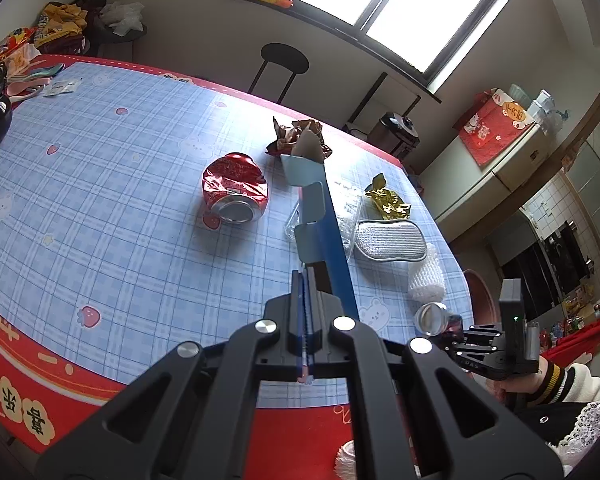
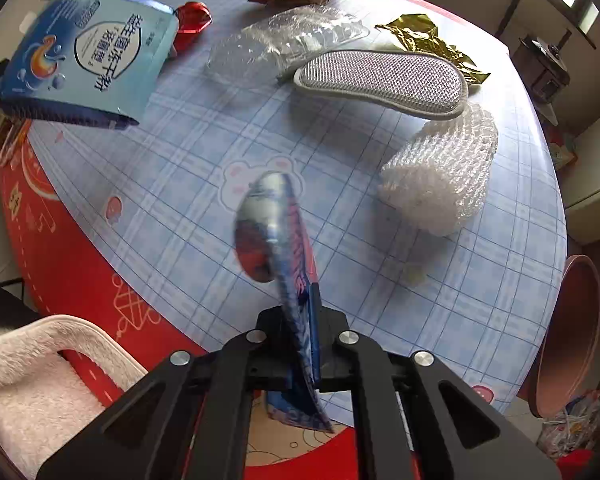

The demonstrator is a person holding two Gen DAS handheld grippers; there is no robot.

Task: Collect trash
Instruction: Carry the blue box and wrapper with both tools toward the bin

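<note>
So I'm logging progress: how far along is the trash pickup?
Nothing looks binned yet. In hand: the left tongs clamp a blue box, the right tongs a crushed blue can. Left on the table: red can, gold wrapper, foam net.

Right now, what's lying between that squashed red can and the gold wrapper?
A crumpled clear plastic bottle lies between the red can and gold wrapper, clearest in the right wrist view.

The right gripper (image 2: 300,320) has its fingers pinched on a flattened blue can (image 2: 274,236) above the checked bench (image 2: 180,168), with a blue carton (image 2: 88,56) hanging at upper left and a white foam net (image 2: 440,176), grey insole (image 2: 384,80) and clear plastic (image 2: 268,48) lying beyond.
</note>
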